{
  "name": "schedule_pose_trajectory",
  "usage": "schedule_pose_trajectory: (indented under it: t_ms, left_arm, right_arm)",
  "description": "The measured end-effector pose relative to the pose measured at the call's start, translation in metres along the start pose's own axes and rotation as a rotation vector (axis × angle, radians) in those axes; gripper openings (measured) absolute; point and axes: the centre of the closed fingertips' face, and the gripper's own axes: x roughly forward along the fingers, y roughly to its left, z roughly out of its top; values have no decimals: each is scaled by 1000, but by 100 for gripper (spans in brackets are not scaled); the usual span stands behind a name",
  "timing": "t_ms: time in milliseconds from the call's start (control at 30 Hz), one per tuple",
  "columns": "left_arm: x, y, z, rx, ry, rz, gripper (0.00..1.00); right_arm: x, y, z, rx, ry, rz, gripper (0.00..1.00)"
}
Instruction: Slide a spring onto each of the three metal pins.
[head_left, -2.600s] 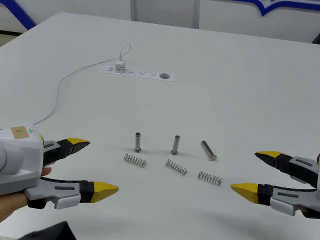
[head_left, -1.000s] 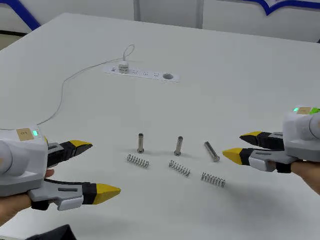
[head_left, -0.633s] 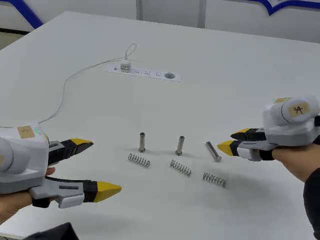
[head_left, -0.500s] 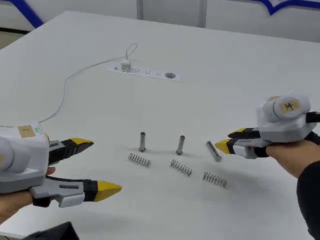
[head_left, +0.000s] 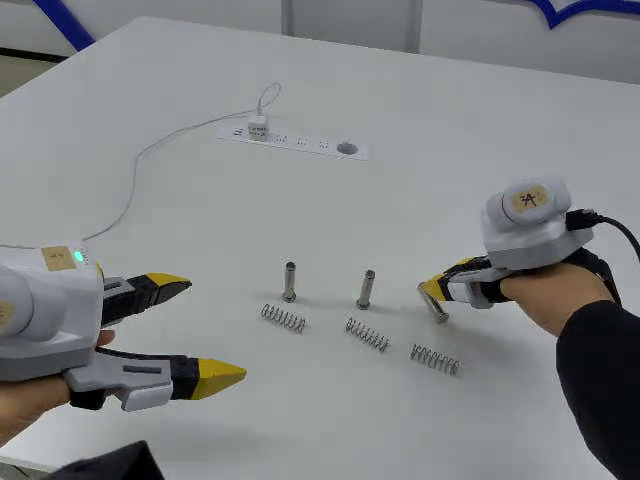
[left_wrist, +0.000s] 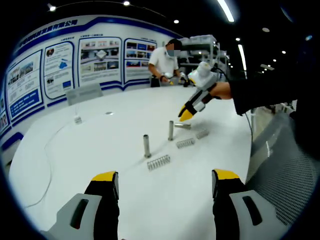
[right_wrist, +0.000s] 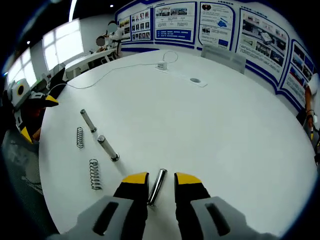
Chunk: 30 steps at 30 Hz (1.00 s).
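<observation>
Three metal pins sit in a row on the white tabletop (head_left: 520, 140). The left pin (head_left: 290, 281) and the middle pin (head_left: 366, 289) stand upright on their wider ends. The right pin (head_left: 434, 303) lies flat on its side, angled away from the other two.

Three springs lie flat just in front of the pins, on the person's side. The left spring (head_left: 283, 318), the middle spring (head_left: 367, 335) and the right spring (head_left: 435, 359) each lie near their own pin without touching it. None of them is on a pin.

The right gripper (head_left: 428, 289) is down at the far end of the right pin, with its yellow tips low over the tabletop. In the right gripper view the jaws are only narrowly parted, with one on each side of the lying pin. A slim gap shows beside the pin, so they straddle it without pinching it.

The left gripper (head_left: 212, 330) hangs at the near left, well apart from the pins and springs. Its jaws are spread wide and hold nothing. In the left gripper view the whole row lies ahead between its tips, with the right gripper at the far end.

Farther back on the tabletop lies a white power strip (head_left: 300, 143). A small white plug (head_left: 258, 123) sits at its left end, and a thin cable (head_left: 140, 165) curves away to the left. In the left gripper view a person (left_wrist: 162, 60) stands in the background in front of a wall of blue-framed posters (left_wrist: 60, 65).
</observation>
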Motion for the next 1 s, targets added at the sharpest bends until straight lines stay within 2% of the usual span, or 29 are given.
schedule_pose_trajectory:
  t_ms: [300,733,1000]
  left_arm:
    - [0,0,0,1,1,1,77]
    - [0,0,0,-3,-2,0,77]
    - [1,0,0,-7,0,-4,76]
  right_arm:
    - [14,1,-4,35,78,-20,17]
    - [23,-1,-11,101,162,-33,12]
    - [28,-1,-14,94,202,-49,11]
